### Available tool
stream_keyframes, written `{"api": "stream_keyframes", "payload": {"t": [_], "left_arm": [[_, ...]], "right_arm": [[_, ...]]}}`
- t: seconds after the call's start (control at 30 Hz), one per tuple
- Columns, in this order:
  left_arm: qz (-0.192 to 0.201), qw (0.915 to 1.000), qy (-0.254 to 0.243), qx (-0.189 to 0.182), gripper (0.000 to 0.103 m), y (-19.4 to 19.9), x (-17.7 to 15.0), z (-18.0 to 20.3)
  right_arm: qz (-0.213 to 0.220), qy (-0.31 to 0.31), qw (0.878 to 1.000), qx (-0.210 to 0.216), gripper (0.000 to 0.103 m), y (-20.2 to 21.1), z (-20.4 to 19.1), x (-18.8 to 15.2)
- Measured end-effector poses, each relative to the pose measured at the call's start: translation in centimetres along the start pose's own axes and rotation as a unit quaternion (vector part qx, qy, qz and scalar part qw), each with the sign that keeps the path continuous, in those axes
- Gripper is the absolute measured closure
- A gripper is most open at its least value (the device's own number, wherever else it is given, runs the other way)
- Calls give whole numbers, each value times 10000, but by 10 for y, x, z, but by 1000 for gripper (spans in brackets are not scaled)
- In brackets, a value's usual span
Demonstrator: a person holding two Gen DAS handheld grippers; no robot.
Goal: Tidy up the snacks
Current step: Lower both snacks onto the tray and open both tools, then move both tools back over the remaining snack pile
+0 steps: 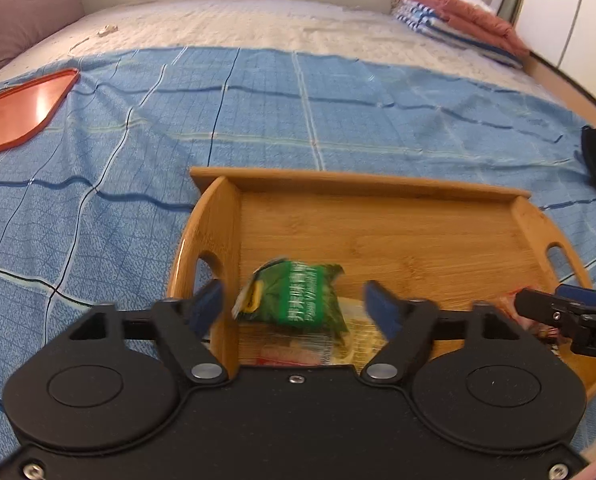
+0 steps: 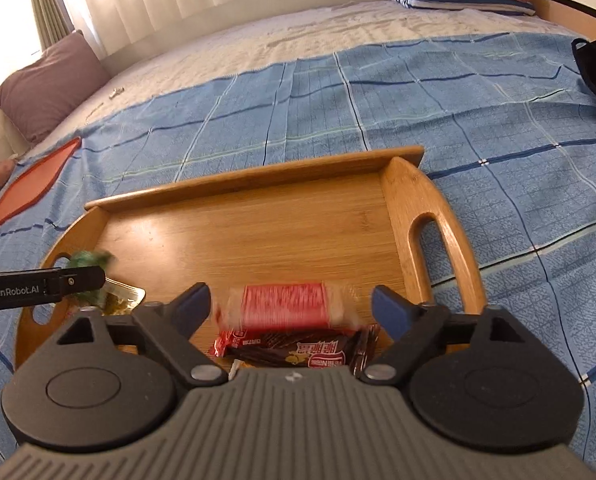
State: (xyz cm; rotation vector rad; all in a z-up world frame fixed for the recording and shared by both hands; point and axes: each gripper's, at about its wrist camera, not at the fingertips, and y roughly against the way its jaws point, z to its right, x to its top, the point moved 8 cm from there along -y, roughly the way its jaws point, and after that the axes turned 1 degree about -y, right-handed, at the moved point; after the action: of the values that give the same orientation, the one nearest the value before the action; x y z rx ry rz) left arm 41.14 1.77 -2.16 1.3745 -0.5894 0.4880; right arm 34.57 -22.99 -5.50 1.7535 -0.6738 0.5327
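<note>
we see both tongs spread wide over the wooden tray (image 1: 378, 236) on the bed, gripping nothing. between the fingers of the left tongs (image 1: 296, 306), a blurred green snack packet (image 1: 298, 296) sits over a yellowish packet (image 1: 358, 336) at the tray's near left end. between the fingers of the right tongs (image 2: 290, 310), a blurred red snack packet (image 2: 286, 306) sits above a dark chocolate wafer pack (image 2: 298, 350) at the tray's near right. an orange tray (image 1: 18, 108) lies far left on the blue plaid sheet (image 1: 258, 120).
</note>
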Motion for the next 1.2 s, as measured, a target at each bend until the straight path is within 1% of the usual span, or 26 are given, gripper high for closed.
{"api": "stream_keyframes", "payload": {"t": [0.07,0.17,0.27,0.37,0.5,0.7,0.83,0.97,1.1,1.2], "left_arm": [[70,10000,-14,-66,19,9,1,2],[143,9999,-12,-66,16,26,1,3],[296,9994,-155,-99,14,48,-2,5],[425,9985,-327,-130,13,73,-9,9],[604,9971,-373,-263,12,108,-26,15],[861,9934,-644,-388,10,156,-57,29],[1037,9904,-803,-433,9,183,-82,38],[1171,9881,-861,-501,9,202,-104,46],[1358,9850,-998,-383,8,218,-125,52],[1424,9836,-1061,-309,8,224,-139,55]], "right_arm": [[36,15,10000,56,10,7,-1,1],[133,66,9999,77,8,20,-3,4],[284,166,9994,122,5,39,-8,5],[431,268,9984,236,1,63,-14,1],[599,421,9965,399,0,96,-23,-10],[805,736,9926,526,0,140,-34,-39],[978,689,9912,564,0,166,-29,-65],[1149,626,9905,414,0,184,-18,-89],[1146,668,9908,280,0,191,-9,-113],[1149,706,9907,177,0,194,-6,-128]]}}
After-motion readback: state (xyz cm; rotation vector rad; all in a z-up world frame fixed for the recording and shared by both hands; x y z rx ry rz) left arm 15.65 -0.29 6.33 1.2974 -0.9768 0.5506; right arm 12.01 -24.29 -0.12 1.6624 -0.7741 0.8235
